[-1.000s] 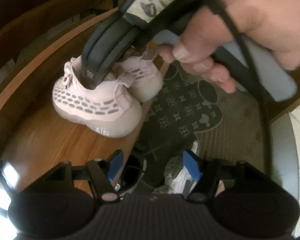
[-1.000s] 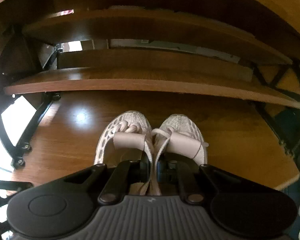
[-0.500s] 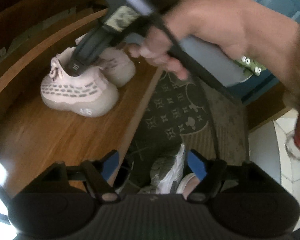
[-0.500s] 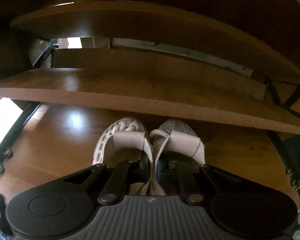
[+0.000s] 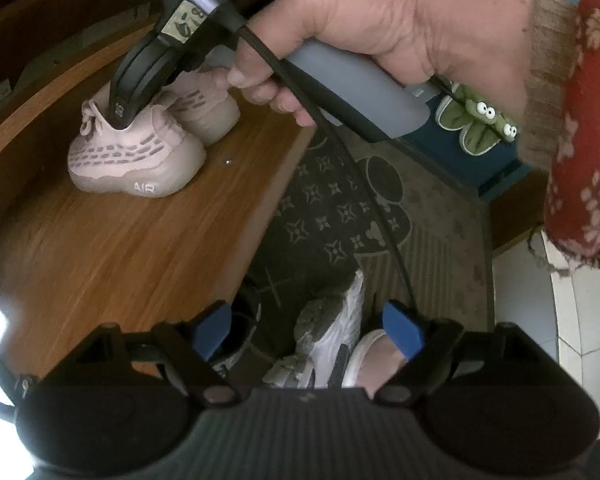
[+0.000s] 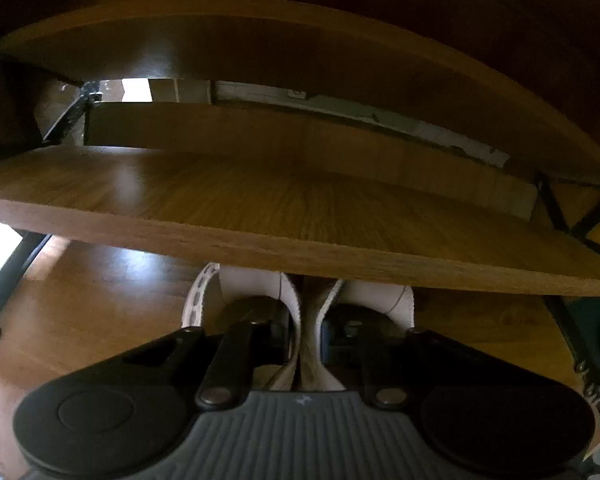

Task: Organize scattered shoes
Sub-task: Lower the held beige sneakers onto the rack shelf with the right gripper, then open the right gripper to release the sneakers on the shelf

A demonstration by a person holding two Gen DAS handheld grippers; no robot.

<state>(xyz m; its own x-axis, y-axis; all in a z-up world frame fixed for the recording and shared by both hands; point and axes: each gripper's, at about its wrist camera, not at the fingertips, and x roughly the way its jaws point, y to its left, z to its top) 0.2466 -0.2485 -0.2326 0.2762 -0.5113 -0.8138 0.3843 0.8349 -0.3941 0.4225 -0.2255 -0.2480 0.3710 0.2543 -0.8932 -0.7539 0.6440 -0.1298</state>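
Two grippers are at work here. The right gripper has one finger dipped into each of the pink sneakers, straddling their touching inner collars; its jaws are opening, the fingers just coming off the fabric, so the hold looks let go rather than clenched. In the left wrist view the same tool reaches in from twelve o'clock, gripped by the person's right hand, whose red flowered sleeve fills the three o'clock edge.

The pink pair stands side by side, soles flat, on a wooden shelf board at about ten o'clock in that view, heels toward the board's front edge. In the right wrist view a higher shelf board crosses the middle and hides the toes.

The left gripper hangs over the floor with nothing between its blue pads; its jaws are opening and stand wide. Beneath them, at six o'clock, lies a grey-and-white sneaker on a dark patterned mat. At two o'clock a pair of green frog-eyed slippers sits by a blue door.
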